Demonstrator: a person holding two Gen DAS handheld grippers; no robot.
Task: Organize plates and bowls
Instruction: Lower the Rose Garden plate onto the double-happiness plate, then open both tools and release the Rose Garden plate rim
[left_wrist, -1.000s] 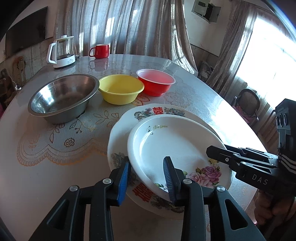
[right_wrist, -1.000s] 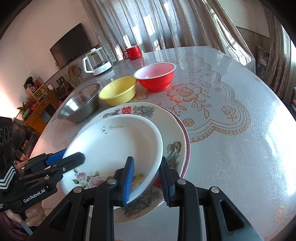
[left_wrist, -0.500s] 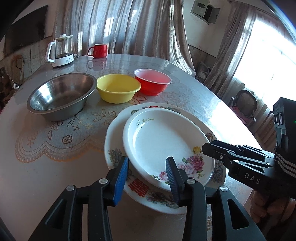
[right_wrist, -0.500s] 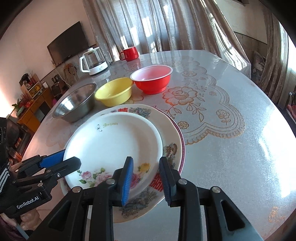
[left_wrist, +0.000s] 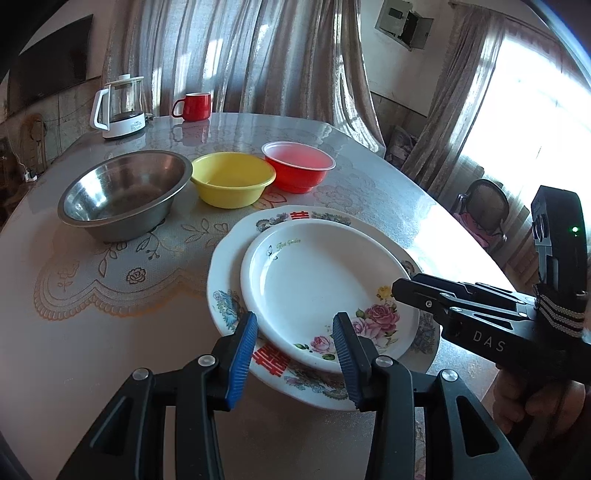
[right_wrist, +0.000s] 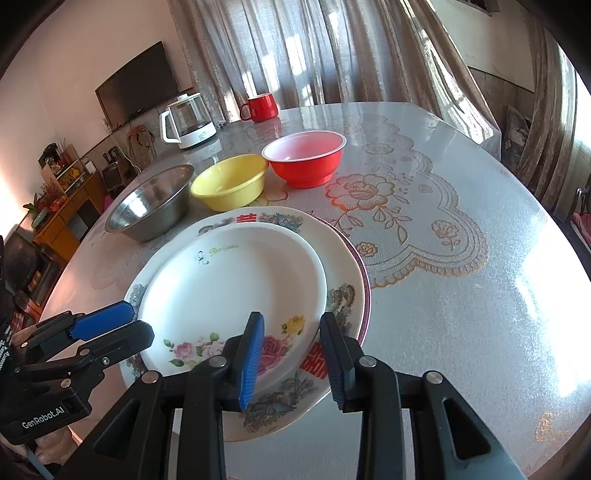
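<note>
Two plates were already nested when I looked: your white rose plate (left_wrist: 325, 295) sat flat inside the bigger patterned plate (left_wrist: 229, 291) on the counter (left_wrist: 110, 332), near edge. Both tools had let go. Left tool (left_wrist: 295, 350) had just been opening, its pads either side of the rim without pinching it. Right tool (right_wrist: 291, 358) had just been widening too, gaping over the rim, nothing gripped. If I were you, I'd have pulled both straight back and up so no pad clipped the rim and skewed the stack. Steel bowl (left_wrist: 125, 192), yellow bowl (left_wrist: 232, 177) and red bowl (left_wrist: 299, 166) sat unstacked behind.
</note>
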